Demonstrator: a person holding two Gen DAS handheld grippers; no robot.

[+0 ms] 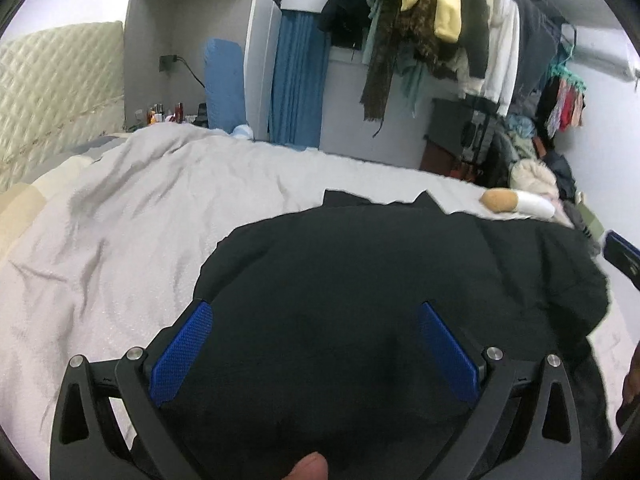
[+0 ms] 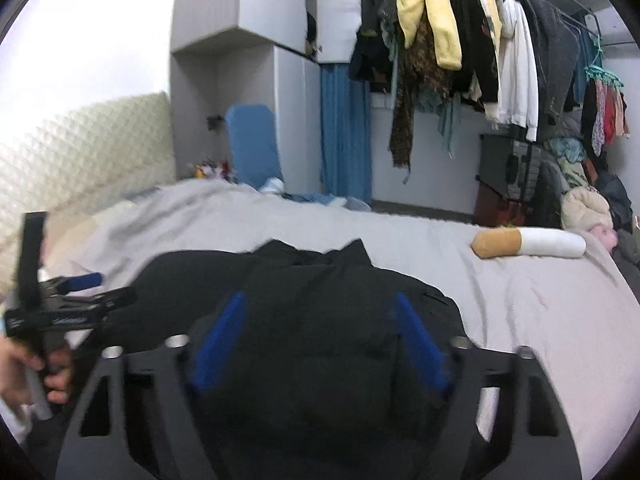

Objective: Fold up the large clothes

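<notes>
Left wrist view: left tool (image 1: 316, 316) spread wide, released, hovering over black garment (image 1: 400, 280) lying bunched on grey bed (image 1: 120, 220). Right tool (image 2: 320, 312) half-spread above garment's 6 o'clock part, gripping nothing visibly. Likely mid-fold; next, pinching an edge toward 12 o'clock.

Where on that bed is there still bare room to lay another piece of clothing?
The grey bedsheet lies bare between the black garment and the quilted headboard. A smaller strip lies between the garment and the cigarette-shaped pillow. The floor by the clothes rack is crowded.
</notes>
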